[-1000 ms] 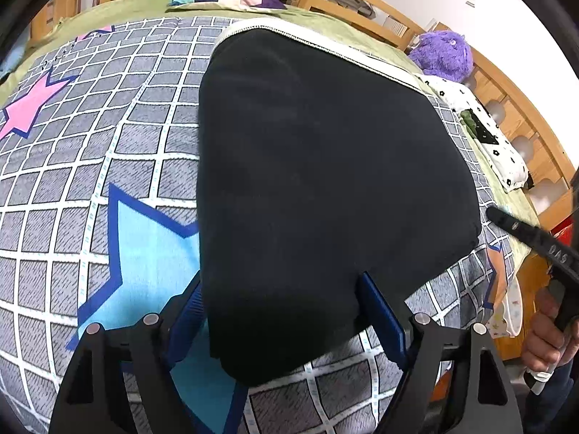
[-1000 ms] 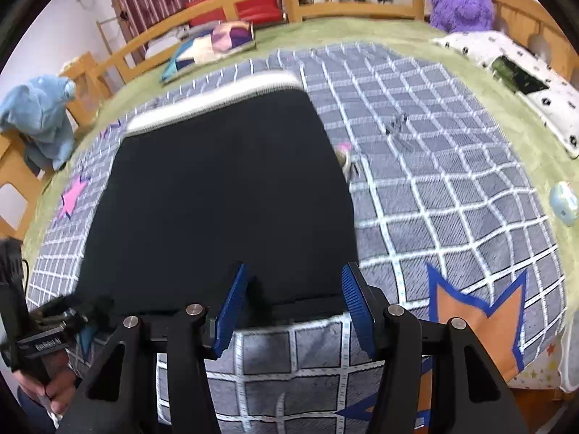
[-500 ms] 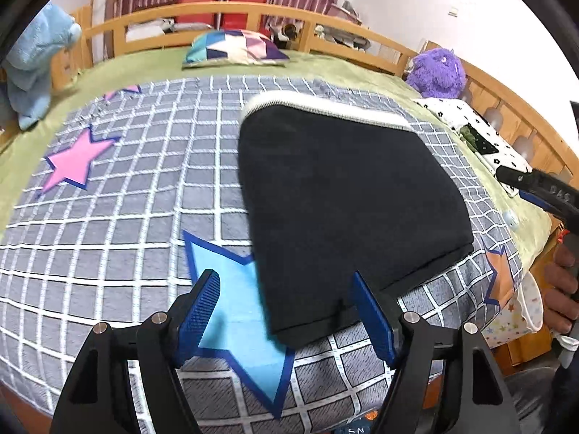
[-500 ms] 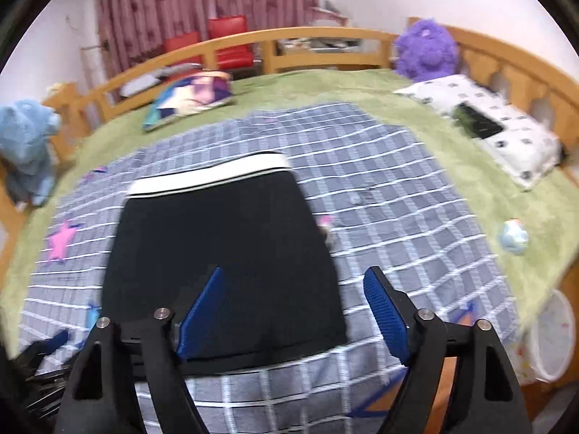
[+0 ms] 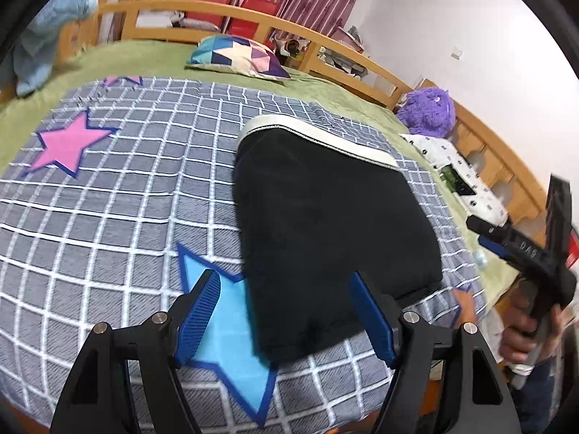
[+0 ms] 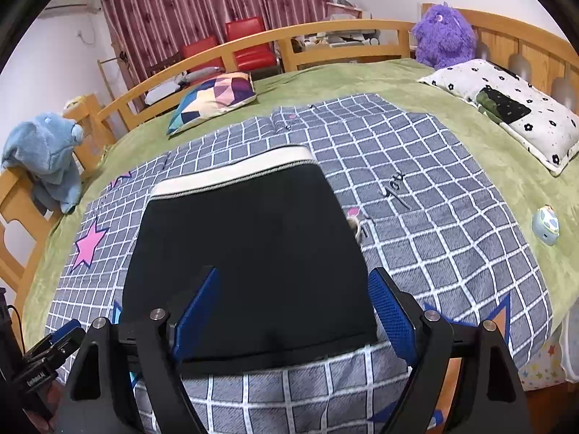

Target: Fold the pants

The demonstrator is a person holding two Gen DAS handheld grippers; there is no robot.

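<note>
Folded black soft-cloth pants with a white waistband [image 6: 249, 249] lying flat on the grey checked blanket with coloured stars [image 5: 108, 195], with a geometric patterned cushion [image 6: 213, 99], a purple fluffy toy [image 6: 443, 36] and a white flowered pillow [image 6: 506, 108] well apart on the green bedspread. Near edge of the pants partly hidden behind blue textured pads. Left gripper [image 5: 286, 316] and right gripper [image 6: 293, 316] both spread wide above the cloth, pinching nothing.
</note>
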